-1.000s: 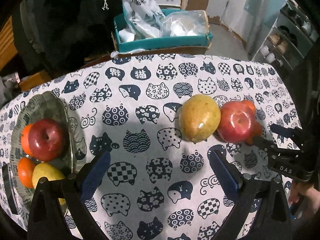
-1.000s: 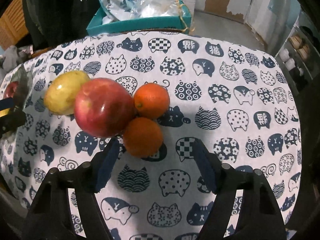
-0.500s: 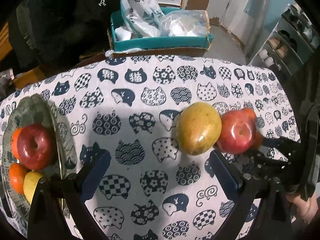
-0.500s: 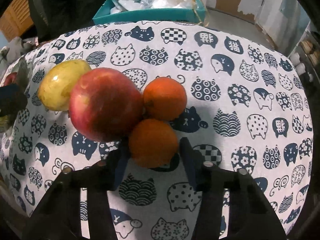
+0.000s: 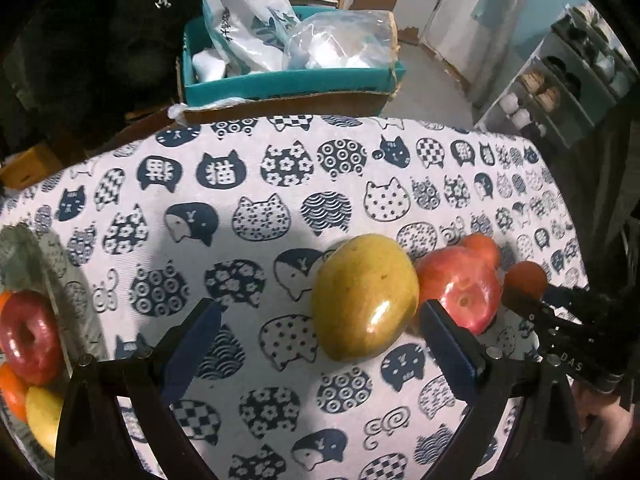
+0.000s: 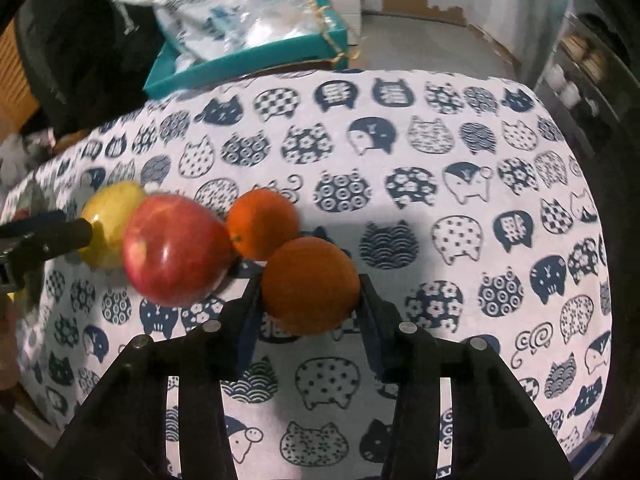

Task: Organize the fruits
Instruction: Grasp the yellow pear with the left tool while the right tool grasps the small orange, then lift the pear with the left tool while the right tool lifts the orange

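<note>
Right tongs (image 6: 310, 300) clamped on round orange tangerine (image 6: 310, 285), just off the cat-print cloth bench (image 6: 460, 184). Left tongs (image 5: 320, 330) spread wide, yellow-green mango (image 5: 364, 297) between the fingers, untouched. Shiny red apple (image 6: 176, 249) beside it, motion-blurred. 2nd tangerine (image 6: 262, 224) partly hidden. Grey glass plate (image 5: 44, 256) cut off at the left edge.

Plate (image 5: 60, 280) cut off at the left edge, near the table's left side; its apple (image 5: 28, 342), orange (image 5: 12, 394) and pear (image 5: 42, 416) partly out of frame. Second orange (image 5: 480, 246) mostly hidden behind the apple (image 5: 460, 292). Blurred by motion: apple (image 6: 176, 250), pear (image 6: 108, 220). Shelf items (image 5: 536, 92) too small to identify.
</note>
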Demonstrator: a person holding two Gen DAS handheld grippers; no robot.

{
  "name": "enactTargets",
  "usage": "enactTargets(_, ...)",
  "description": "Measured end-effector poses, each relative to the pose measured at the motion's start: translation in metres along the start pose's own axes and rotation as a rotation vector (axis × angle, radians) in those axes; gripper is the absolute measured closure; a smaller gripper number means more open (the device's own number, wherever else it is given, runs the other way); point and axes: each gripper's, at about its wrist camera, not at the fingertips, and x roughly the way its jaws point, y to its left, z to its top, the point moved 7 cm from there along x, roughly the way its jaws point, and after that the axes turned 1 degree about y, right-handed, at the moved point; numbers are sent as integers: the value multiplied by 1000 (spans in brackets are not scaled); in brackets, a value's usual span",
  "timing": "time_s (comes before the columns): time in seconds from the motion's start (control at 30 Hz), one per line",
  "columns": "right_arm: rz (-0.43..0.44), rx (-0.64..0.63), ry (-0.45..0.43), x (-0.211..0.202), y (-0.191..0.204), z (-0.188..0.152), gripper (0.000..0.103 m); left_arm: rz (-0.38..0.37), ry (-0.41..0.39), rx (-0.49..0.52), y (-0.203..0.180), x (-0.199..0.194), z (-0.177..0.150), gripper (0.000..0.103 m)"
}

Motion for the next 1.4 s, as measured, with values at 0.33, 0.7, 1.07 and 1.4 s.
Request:
enactTargets(0.33,17,34,-9,-7,-4,2,59,-81,48,-24,-7,21,1,14)
enactTargets(0.7,46,54,-13,-11,2,5,59,-114,33,30,-19,20,-1,37)
enactTargets(1.07,44,27,-48,-24,16,9,59,39,-43,93,-16,-4,-14,37)
enactTargets(1.4,51,-7,-88,-43,35,11,59,82,-88,76,-3,-26,-21,38)
